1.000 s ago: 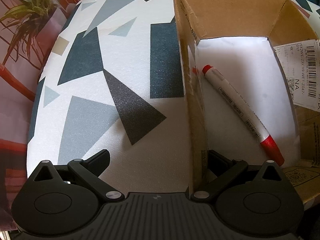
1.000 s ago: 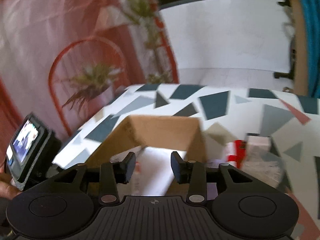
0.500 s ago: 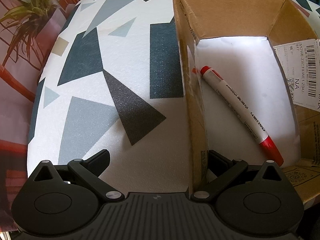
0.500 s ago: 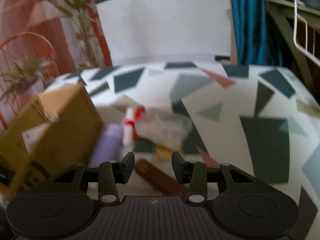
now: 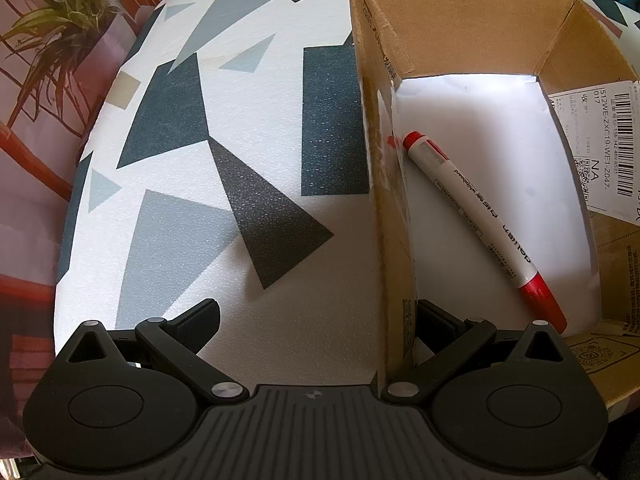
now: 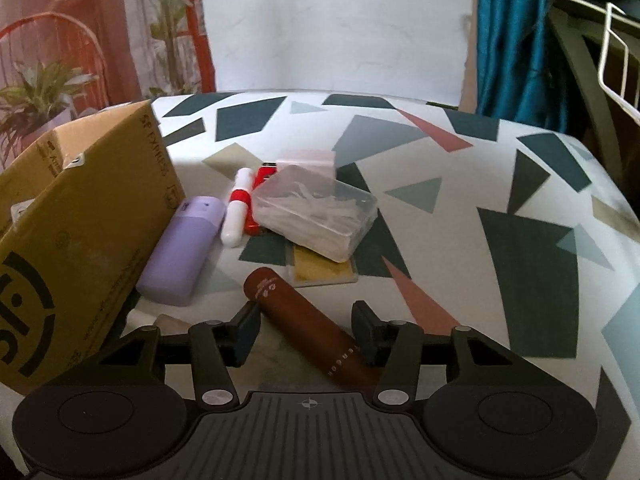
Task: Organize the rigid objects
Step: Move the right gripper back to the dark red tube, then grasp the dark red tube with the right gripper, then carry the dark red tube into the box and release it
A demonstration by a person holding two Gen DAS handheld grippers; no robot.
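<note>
Over the brown tube (image 6: 308,326), the right tool (image 6: 306,330), jaws just opening, straddles it untouched; best lowered squarely before pinching. Left tool (image 5: 316,328) spread astride the box wall (image 5: 394,280).

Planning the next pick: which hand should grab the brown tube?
Right. Its gripper has just been opening, fingers either side of the brown tube, not pressing. The left gripper straddles the cardboard box wall.

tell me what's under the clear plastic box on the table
A flat yellow card case pokes out from beneath the clear plastic box, nearest the camera. How far it runs underneath, and whether anything else lies there, is covered.
</note>
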